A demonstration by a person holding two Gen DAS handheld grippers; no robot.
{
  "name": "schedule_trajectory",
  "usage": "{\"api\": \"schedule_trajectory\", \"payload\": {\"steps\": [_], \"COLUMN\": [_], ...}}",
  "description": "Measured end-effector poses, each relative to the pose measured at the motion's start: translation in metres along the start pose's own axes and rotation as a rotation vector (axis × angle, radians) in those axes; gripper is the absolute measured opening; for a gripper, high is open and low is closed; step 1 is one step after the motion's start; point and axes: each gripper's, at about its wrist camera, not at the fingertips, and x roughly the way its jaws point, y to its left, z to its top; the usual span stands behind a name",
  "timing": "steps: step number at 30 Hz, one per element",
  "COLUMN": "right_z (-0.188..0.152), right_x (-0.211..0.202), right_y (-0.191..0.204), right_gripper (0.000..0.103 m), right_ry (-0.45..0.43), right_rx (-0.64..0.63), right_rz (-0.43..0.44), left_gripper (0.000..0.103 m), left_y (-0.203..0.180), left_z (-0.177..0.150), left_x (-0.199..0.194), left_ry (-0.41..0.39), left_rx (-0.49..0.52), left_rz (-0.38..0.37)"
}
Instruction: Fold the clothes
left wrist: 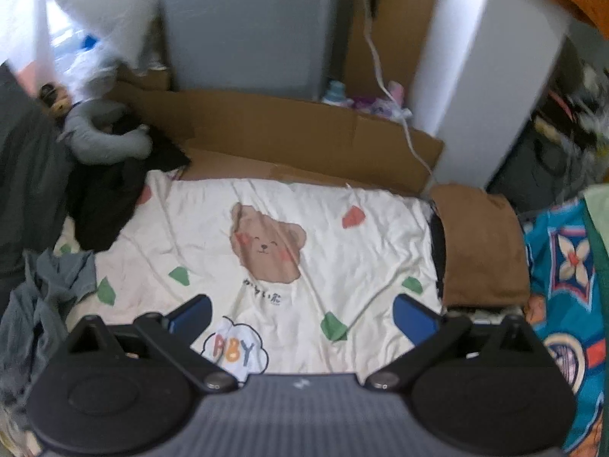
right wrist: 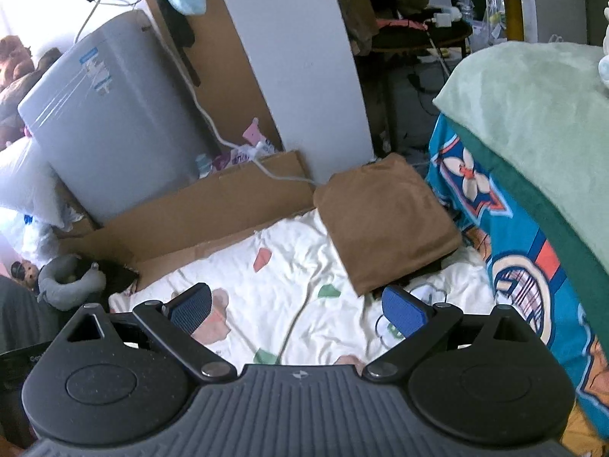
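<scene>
A folded brown garment (left wrist: 481, 245) (right wrist: 384, 221) lies at the right edge of a cream bedsheet (left wrist: 323, 236) (right wrist: 289, 266) printed with a bear. It rests on a dark garment whose edge (left wrist: 438, 247) shows beneath it. A crumpled grey-blue garment (left wrist: 42, 304) and a dark heap of clothes (left wrist: 102, 205) lie at the sheet's left. My left gripper (left wrist: 302, 314) hovers open above the sheet's near part, holding nothing. My right gripper (right wrist: 298, 310) is open too, empty, its right blue pad (right wrist: 403, 310) close to the brown garment's near corner.
Flattened cardboard (left wrist: 289, 133) (right wrist: 213, 205) lies beyond the sheet, with a grey appliance (left wrist: 247, 26) (right wrist: 110, 114) and a white panel (left wrist: 483, 68) (right wrist: 300, 61) behind it. A white cable (left wrist: 380, 72) crosses the cardboard. A bright blue patterned blanket (left wrist: 567, 285) (right wrist: 506, 228) under a green blanket (right wrist: 533, 114) borders the right.
</scene>
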Motion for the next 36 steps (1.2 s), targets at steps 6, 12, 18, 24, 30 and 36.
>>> {"api": "schedule_trajectory", "payload": {"steps": [6, 12, 18, 24, 30, 36], "right_z": [-0.030, -0.054, -0.064, -0.075, -0.084, -0.090], "right_x": [0.008, 0.023, 0.036, 0.047, 0.049, 0.047], "right_y": [0.009, 0.016, 0.016, 0.017, 0.025, 0.041], "right_gripper": [0.100, 0.099, 0.099, 0.099, 0.099, 0.099], "right_ry": [0.036, 0.080, 0.145, 0.226, 0.268, 0.276], "right_rx": [-0.010, -0.038, -0.059, -0.062, -0.086, -0.150], "right_rz": [-0.041, -0.034, -0.031, -0.024, -0.009, 0.017], "left_gripper": [0.102, 0.102, 0.102, 0.102, 0.102, 0.102], "left_y": [0.004, 0.006, 0.004, 0.001, 0.002, 0.012], "left_z": [-0.019, -0.039, -0.059, -0.066, -0.071, -0.068], "left_x": [0.001, 0.016, 0.027, 0.022, 0.016, 0.012], "left_ry": [0.006, 0.073, 0.170, 0.161, 0.145, 0.143], "left_rx": [0.025, 0.056, 0.106, 0.110, 0.114, 0.065], "left_rz": [0.026, 0.015, 0.027, 0.059, 0.093, 0.111]}}
